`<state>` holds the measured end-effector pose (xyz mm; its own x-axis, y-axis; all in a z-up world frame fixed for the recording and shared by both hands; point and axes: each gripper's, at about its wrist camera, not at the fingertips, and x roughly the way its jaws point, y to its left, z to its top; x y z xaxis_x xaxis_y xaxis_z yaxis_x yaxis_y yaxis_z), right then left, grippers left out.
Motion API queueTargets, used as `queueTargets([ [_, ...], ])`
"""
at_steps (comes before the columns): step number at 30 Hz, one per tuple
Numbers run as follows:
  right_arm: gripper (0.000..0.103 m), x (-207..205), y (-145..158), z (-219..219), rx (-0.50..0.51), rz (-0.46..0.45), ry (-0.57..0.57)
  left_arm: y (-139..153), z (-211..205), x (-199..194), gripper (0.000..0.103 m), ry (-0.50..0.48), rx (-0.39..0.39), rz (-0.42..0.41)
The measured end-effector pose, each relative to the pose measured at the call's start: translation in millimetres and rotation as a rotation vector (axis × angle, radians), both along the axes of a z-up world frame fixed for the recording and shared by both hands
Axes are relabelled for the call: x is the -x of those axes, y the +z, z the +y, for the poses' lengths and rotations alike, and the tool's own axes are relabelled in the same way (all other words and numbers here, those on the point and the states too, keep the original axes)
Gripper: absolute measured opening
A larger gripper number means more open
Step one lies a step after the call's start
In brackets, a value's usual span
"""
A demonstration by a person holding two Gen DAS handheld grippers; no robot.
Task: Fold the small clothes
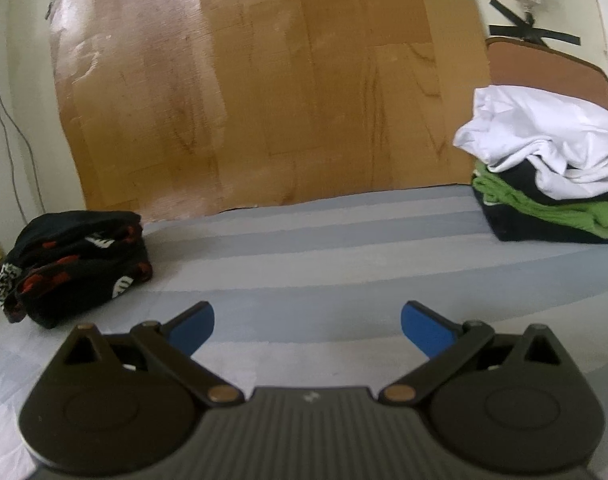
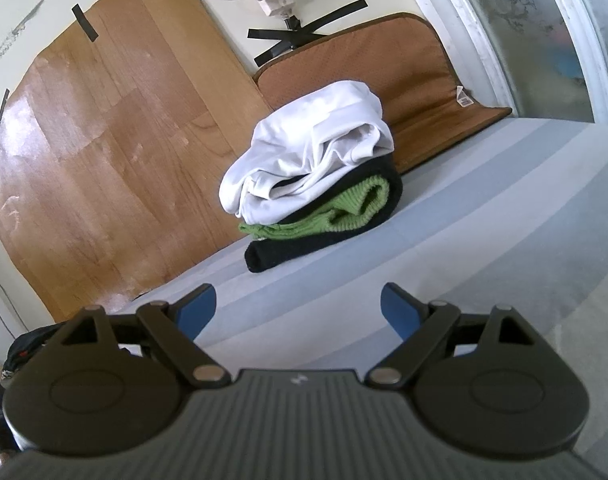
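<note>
I am looking along both tools over a bed (image 1: 344, 248) covered in a sheet with pale grey and blue stripes. The left gripper (image 1: 307, 326) has its blue-padded fingers (image 1: 191, 330) spread wide and holding nothing, and the right gripper (image 2: 297, 310) is the same, fingers (image 2: 398, 314) wide apart and empty. Both hover over the near part of the bed, not touching any cloth.

Toward the far right edge of the bed, against the wall, sits a stack of clothes (image 2: 320, 196). A black piece lies at the bottom, a green knit piece (image 2: 344, 208) on that, another dark layer, and a white garment (image 2: 312, 152) on top. The lower layers look flat and squared. The white one looks loosely bundled, so I cannot say whether it counts as folded.

At the far left edge of the bed lies a dark bundle with red and white print (image 1: 75, 260). It looks rumpled and heaped rather than folded.

The stretch of sheet between the two piles carries no garment. My reading is that the task is partly done: the stack on the right looks finished or nearly so, and the printed bundle on the left looks like what remains. Picking from it would likely be the next step.
</note>
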<state>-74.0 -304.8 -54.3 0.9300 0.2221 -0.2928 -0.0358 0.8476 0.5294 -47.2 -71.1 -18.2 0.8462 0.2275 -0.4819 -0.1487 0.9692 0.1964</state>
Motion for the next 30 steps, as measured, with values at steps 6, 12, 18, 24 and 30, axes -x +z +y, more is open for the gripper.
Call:
queueTargets([
  [6, 0.091, -0.5, 0.0, -1.4, -0.002, -0.002, 0.011, -1.0, 0.1, -1.5, 0.103, 0.006, -0.010, 0.014],
  [12, 0.091, -0.6, -0.1, -1.6, -0.004, -0.003, 0.017, -2.0, -2.1, -1.2, 0.103, 0.002, -0.024, 0.018],
  [18, 0.091, 0.8, 0.2, -0.7, 0.000, -0.006, 0.014, -2.7, -2.3, -1.6, 0.103, -0.003, -0.028, 0.018],
  [24, 0.091, 0.5, 0.3, -1.0, 0.001, -0.009, 0.011, -3.0, -3.2, -1.9, 0.103, -0.014, -0.034, 0.023],
  [30, 0.091, -0.1, 0.3, -2.2, -0.001, -0.010, 0.014, -2.8, -2.8, -1.8, 0.103, -0.022, -0.033, 0.024],
])
